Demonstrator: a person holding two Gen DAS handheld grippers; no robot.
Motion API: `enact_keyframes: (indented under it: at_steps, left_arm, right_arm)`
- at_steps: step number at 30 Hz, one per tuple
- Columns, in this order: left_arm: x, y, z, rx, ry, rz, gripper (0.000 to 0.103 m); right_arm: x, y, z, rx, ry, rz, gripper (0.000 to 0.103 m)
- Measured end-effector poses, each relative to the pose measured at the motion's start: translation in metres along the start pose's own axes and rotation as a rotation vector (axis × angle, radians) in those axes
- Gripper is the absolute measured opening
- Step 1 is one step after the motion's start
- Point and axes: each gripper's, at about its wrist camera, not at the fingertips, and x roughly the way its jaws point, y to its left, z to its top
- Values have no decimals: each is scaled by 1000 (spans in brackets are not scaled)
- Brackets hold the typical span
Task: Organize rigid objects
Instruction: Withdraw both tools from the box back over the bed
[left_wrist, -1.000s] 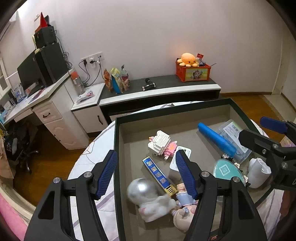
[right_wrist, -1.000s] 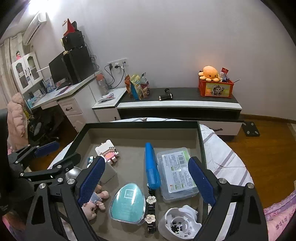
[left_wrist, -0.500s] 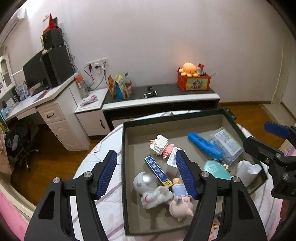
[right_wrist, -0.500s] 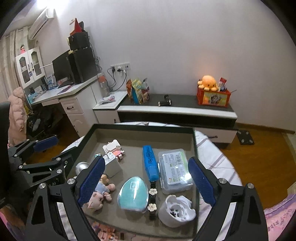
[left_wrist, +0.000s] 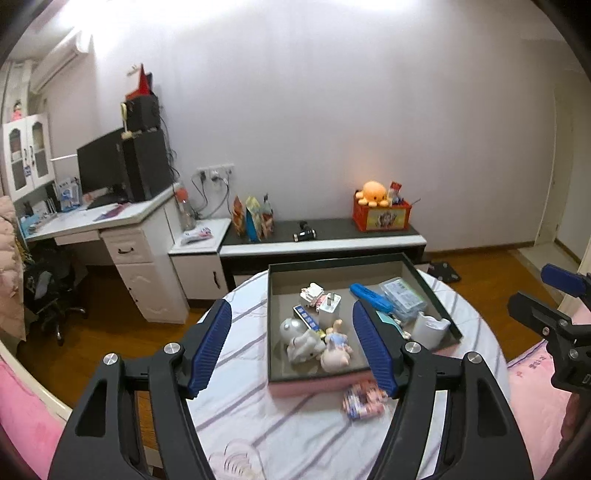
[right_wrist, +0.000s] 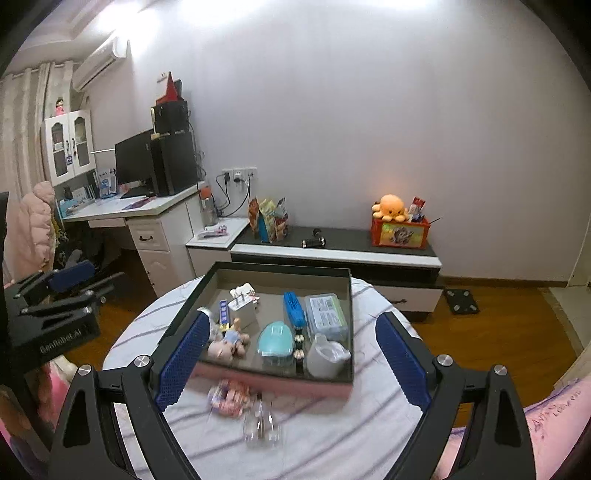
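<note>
A dark open box stands on a round striped table. In it lie an astronaut figure, a pig doll, a blue stick, a clear case, a teal shell, a white cup and a white plug. A pink block toy lies on the table before the box, with a clear glass item beside it. My left gripper and right gripper are open and empty, high above the table's near side.
A low black-topped cabinet with snack bags, an orange plush and a red box stands behind the table. A white desk with a monitor is at the left. Pink bedding lies at the right and near edges. The floor is wood.
Both grippers have pulled back and up from the box, staying open. The box now looks smaller and the table's near side with the block toy has come into view.
</note>
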Motion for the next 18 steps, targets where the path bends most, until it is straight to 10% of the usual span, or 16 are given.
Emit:
enact_keyframes:
  at_steps: [18]
  left_arm:
    - [-116,-9,-78,13,-142,68,103]
  right_arm:
    - [-111,14,-74,-4,-48,-48,103]
